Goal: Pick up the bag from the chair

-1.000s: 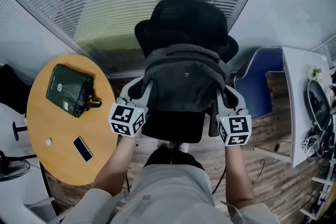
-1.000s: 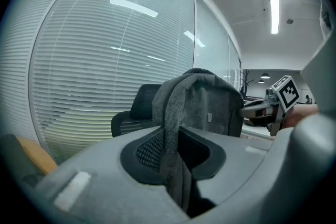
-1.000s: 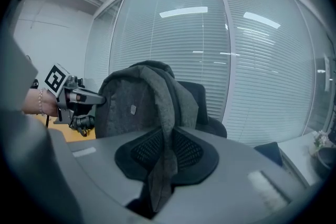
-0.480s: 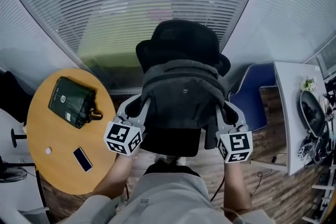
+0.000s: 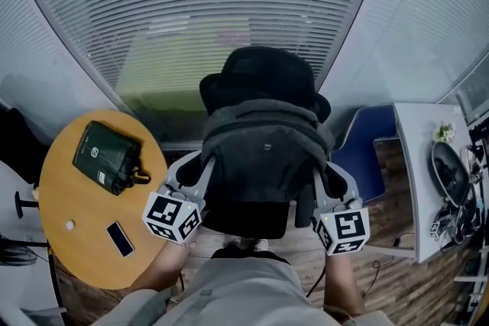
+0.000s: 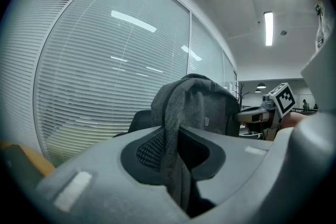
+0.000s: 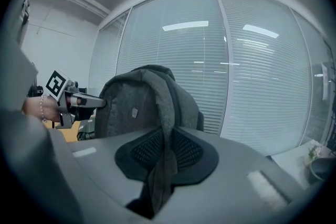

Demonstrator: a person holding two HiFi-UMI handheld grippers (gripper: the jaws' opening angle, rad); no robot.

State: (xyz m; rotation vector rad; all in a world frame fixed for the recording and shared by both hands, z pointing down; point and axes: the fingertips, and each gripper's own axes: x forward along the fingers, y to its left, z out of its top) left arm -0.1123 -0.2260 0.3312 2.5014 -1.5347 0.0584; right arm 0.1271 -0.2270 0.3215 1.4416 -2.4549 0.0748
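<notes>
A dark grey backpack hangs in front of the black office chair, held up by its two shoulder straps. My left gripper is shut on the left strap, which runs pinched between its jaws. My right gripper is shut on the right strap in the same way. In the left gripper view the bag's body rises beyond the jaws with the right gripper's marker cube behind it. The right gripper view shows the bag and the left gripper's cube.
A round wooden table stands at the left with a dark green pouch and a phone on it. Window blinds curve behind the chair. A blue chair and a white desk sit at the right.
Both grippers have risen with the straps in them, and the backpack has come up with them, off the chair seat.
</notes>
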